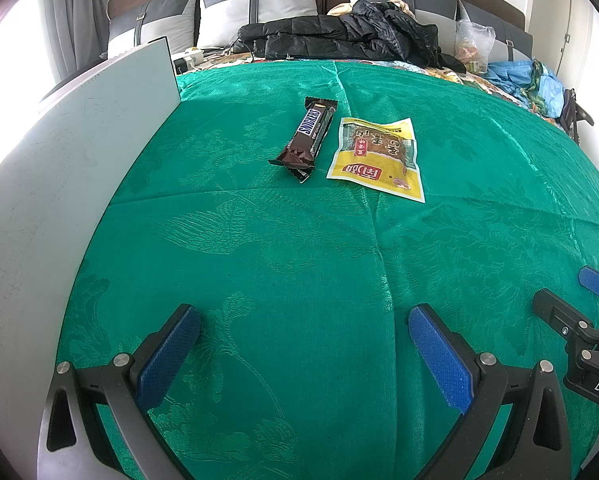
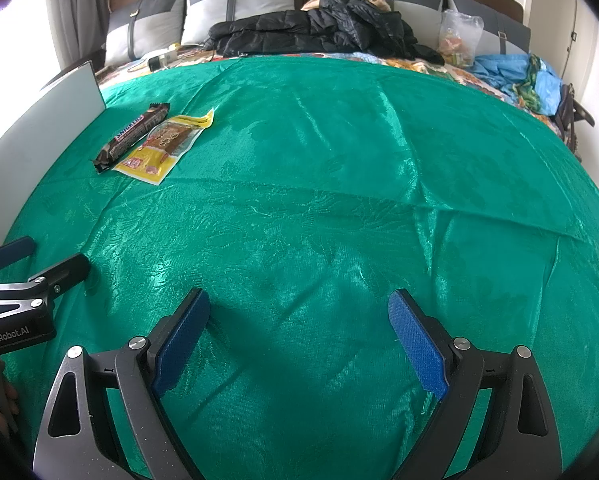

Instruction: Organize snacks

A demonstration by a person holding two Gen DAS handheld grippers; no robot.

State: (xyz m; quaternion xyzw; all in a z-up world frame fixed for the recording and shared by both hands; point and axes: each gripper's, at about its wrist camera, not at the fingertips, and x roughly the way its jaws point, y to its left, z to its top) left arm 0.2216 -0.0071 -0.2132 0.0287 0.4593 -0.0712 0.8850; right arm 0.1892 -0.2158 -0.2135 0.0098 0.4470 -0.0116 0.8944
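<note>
A brown Snickers bar (image 1: 309,136) lies on the green cloth (image 1: 299,264), and a second dark wrapper shows beneath it. Right beside it lies a flat yellow snack packet (image 1: 377,156). Both sit well ahead of my left gripper (image 1: 303,332), which is open and holds nothing. In the right wrist view the Snickers bar (image 2: 133,136) and the yellow packet (image 2: 161,148) lie far off to the upper left. My right gripper (image 2: 299,316) is open over bare green cloth (image 2: 339,200). Each gripper shows at the edge of the other's view.
A white board (image 1: 71,168) stands upright along the cloth's left edge. At the back lie black jackets (image 1: 339,36), grey pillows (image 1: 255,4), a clear plastic bag (image 1: 473,44) and blue fabric (image 1: 523,78). A power strip (image 1: 187,58) sits behind the board.
</note>
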